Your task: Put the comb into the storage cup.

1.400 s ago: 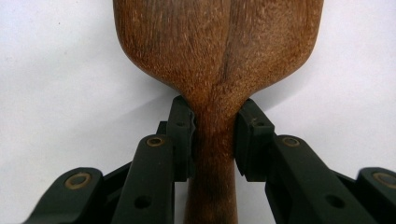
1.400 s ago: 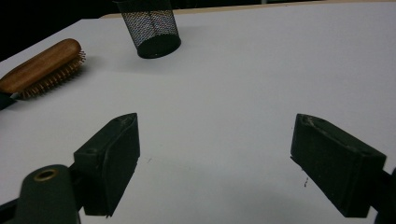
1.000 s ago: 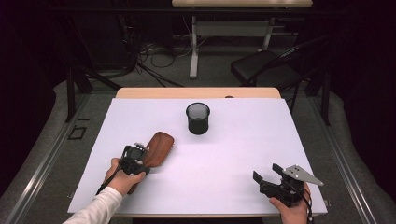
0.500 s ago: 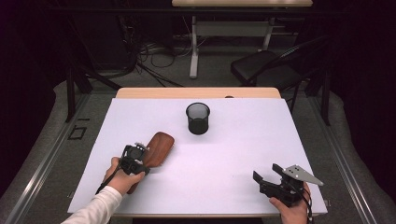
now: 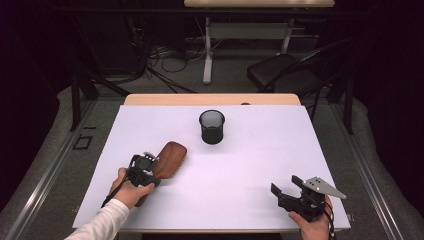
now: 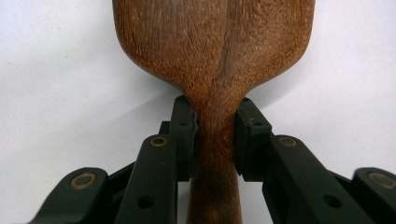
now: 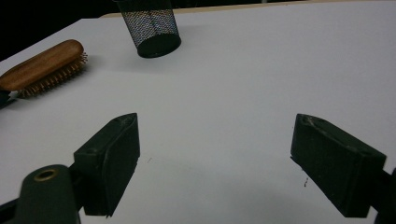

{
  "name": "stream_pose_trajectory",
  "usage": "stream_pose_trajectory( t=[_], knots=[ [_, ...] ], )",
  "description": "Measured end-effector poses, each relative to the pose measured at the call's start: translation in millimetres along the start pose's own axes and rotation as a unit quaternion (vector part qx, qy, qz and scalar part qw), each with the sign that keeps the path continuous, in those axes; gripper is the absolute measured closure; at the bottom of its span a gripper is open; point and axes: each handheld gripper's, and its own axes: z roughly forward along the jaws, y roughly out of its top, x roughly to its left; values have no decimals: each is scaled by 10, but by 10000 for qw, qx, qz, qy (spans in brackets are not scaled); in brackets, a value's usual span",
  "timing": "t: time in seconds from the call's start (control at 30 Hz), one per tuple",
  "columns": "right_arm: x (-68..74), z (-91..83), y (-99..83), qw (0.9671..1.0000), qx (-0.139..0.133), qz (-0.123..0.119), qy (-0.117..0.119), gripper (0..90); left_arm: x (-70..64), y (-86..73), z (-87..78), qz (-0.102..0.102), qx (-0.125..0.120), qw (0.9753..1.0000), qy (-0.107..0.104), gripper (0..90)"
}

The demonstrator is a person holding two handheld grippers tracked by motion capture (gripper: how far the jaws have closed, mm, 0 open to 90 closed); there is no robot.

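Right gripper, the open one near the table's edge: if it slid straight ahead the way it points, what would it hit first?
Probably nothing soon: the right gripper faces bare white table. The mesh cup and wooden hairbrush lie left of its line, though depth is unclear.

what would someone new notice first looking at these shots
Most striking is the wooden hairbrush on the near-left of the white table, its narrow handle clamped by the left hand-held gripper. Next is the black mesh cup, upright near the table's middle toward the far side. The right hand-held gripper sits open at the near-right corner, holding nothing.
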Motion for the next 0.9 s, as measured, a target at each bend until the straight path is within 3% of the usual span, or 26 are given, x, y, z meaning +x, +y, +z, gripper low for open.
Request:
stream_pose_trajectory(
  t=[0.27, 0.77, 0.9],
  knots=[
    [2, 1, -1, 10000, 4, 9, 5, 156, 46, -14, -15, -68, -131, 9997, -186, 726],
    [-3, -3, 0, 10000, 16, 10, 1, 155, 80, -70, -31, -89, -421, 9987, -262, 728],
    [1, -1, -1, 10000, -2, 2, 2, 156, 115, -88, -52, -187, -539, 9978, -331, 728]
  ],
)
